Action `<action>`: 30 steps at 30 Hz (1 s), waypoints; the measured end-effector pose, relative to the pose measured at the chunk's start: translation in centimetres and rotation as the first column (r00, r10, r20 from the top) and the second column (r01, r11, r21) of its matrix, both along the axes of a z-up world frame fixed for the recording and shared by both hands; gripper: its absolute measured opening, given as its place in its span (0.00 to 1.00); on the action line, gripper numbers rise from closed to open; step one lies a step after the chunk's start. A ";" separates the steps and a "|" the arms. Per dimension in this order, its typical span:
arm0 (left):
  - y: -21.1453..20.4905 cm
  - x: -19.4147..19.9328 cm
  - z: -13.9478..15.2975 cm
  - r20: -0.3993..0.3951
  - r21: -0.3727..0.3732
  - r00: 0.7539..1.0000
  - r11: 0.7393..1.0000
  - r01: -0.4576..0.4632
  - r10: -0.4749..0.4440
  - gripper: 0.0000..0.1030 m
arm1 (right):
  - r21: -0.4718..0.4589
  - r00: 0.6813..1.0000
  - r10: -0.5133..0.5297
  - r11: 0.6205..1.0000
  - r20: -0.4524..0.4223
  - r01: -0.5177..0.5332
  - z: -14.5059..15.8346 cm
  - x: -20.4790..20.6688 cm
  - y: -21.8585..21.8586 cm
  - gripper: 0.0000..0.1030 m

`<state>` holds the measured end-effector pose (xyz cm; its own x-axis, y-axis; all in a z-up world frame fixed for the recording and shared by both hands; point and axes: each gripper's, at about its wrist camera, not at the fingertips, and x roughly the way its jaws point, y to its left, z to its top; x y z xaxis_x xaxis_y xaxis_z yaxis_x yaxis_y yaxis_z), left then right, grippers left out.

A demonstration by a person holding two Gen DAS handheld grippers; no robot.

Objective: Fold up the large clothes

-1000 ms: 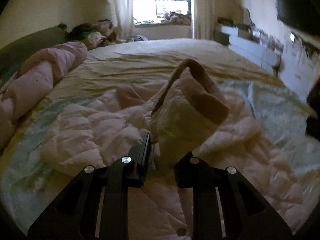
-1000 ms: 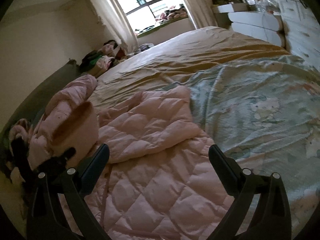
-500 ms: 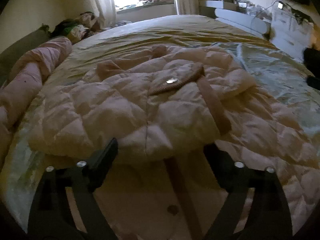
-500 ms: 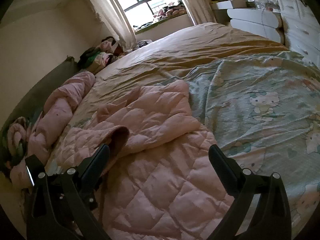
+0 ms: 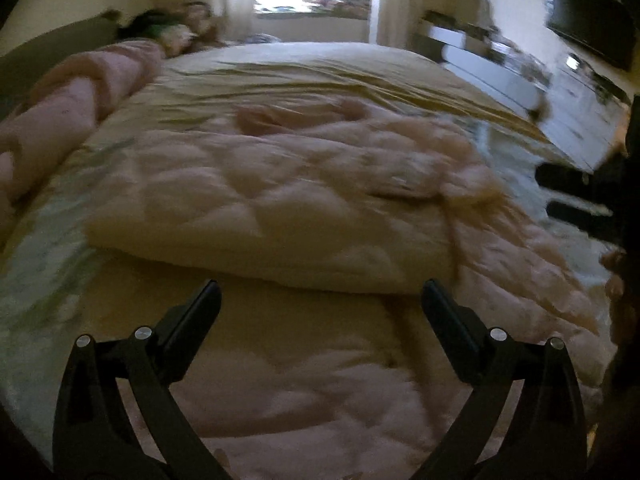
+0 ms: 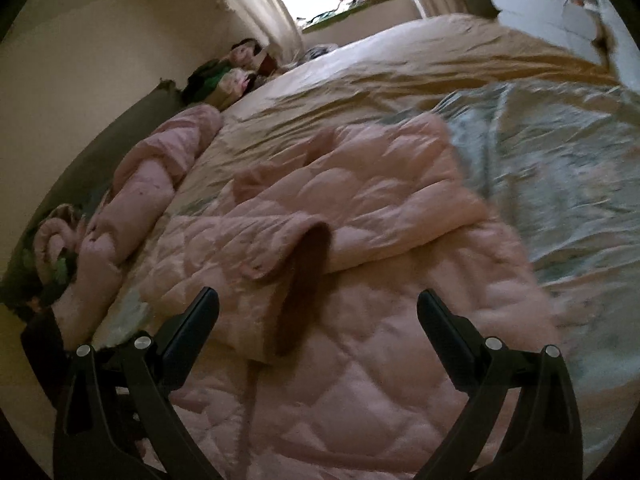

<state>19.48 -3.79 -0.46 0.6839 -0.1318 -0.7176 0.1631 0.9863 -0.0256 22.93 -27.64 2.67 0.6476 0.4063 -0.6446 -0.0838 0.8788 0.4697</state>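
A pink quilted jacket (image 5: 280, 216) lies spread on the bed with its sleeves folded over the body; it also shows in the right wrist view (image 6: 360, 216). A brown cuff (image 6: 304, 280) lies on top of it. My left gripper (image 5: 320, 304) is open and empty, hovering just above the jacket's near part. My right gripper (image 6: 318, 312) is open and empty above the jacket's lower half. The right gripper's fingers (image 5: 576, 196) show at the right edge of the left wrist view.
The bed (image 6: 440, 64) has a yellow sheet and a pale blue patterned cover (image 6: 560, 160). A rolled pink quilt (image 5: 72, 108) lies along the left side. Clothes are piled by the window (image 6: 228, 76). White drawers (image 5: 520, 76) stand at the right.
My left gripper let go of the jacket sleeve, opened, and drew back; the sleeve now lies folded over the body. My right gripper stayed open and moved slightly over the jacket.
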 end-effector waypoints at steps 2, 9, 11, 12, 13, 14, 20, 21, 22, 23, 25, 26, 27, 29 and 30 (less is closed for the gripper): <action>2.2 -0.1 0.8 0.013 -0.003 0.998 0.999 -0.054 0.054 0.91 | 0.024 1.000 0.022 0.999 -0.019 -0.021 -0.4 0.7 1.2 0.96; 9.9 -0.6 2.3 0.065 -0.039 0.968 0.970 -0.241 0.244 0.91 | 0.105 0.996 0.018 0.994 -0.082 -0.009 -2.0 4.6 3.8 0.83; 12.0 -0.6 2.2 0.066 -0.059 0.953 0.954 -0.293 0.296 0.91 | 0.140 0.992 0.002 0.990 -0.123 0.015 -2.8 6.0 3.9 0.71; 13.1 -0.6 2.1 0.061 -0.080 0.946 0.946 -0.314 0.319 0.91 | 0.143 0.991 -0.007 0.989 -0.134 0.027 -3.0 6.4 4.0 0.65; 13.8 -0.6 2.1 0.059 -0.092 0.942 0.941 -0.324 0.330 0.91 | 0.147 0.989 -0.017 0.988 -0.145 0.038 -3.4 6.9 4.0 0.59; 14.7 -0.6 1.9 0.057 -0.104 0.937 0.935 -0.339 0.346 0.91 | 0.150 0.987 -0.027 0.987 -0.156 0.050 -3.7 7.3 4.0 0.56; 18.2 -0.8 0.8 0.027 -0.146 0.912 0.904 -0.402 0.410 0.91 | 0.189 0.985 -0.006 0.981 -0.170 0.038 -5.7 9.2 4.6 0.22; 18.6 -0.8 0.7 0.026 -0.151 0.910 0.901 -0.407 0.415 0.91 | 0.171 0.988 -0.010 0.985 -0.157 0.037 -5.7 9.2 4.8 0.18; 18.9 -0.7 0.6 0.026 -0.157 0.910 0.900 -0.406 0.415 0.91 | 0.157 0.990 -0.010 0.987 -0.137 0.032 -5.5 9.1 5.1 0.13; 19.1 -0.7 0.7 0.027 -0.155 0.912 0.903 -0.401 0.410 0.91 | 0.143 0.993 -0.006 0.990 -0.116 0.023 -5.2 9.0 5.3 0.11; 19.1 -0.4 0.9 0.034 -0.134 0.915 0.909 -0.394 0.402 0.91 | 0.098 0.998 0.015 0.995 -0.059 -0.009 -3.9 8.6 5.9 0.10; 19.3 -0.3 0.9 0.034 -0.132 0.914 0.908 -0.397 0.404 0.91 | 0.079 0.999 0.026 0.997 -0.028 -0.024 -2.9 8.4 6.1 0.10; 19.3 0.0 1.1 0.027 -0.138 0.913 0.906 -0.400 0.407 0.91 | 0.056 0.999 0.042 0.998 0.013 -0.043 -1.6 8.2 6.3 0.10; 19.7 0.8 1.9 -0.008 -0.192 0.913 0.896 -0.401 0.407 0.91 | -0.018 0.992 0.080 0.997 0.094 -0.079 0.9 8.0 7.1 0.10; 19.8 1.3 2.5 -0.013 -0.217 0.913 0.890 -0.400 0.407 0.91 | -0.065 0.985 0.098 0.994 0.141 -0.089 2.6 7.9 7.4 0.10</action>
<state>20.80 16.04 2.09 0.7325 0.0157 -0.6806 -0.2438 0.9395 -0.2407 30.78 -20.28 5.26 0.6960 0.4338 -0.5722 -0.2295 0.8895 0.3952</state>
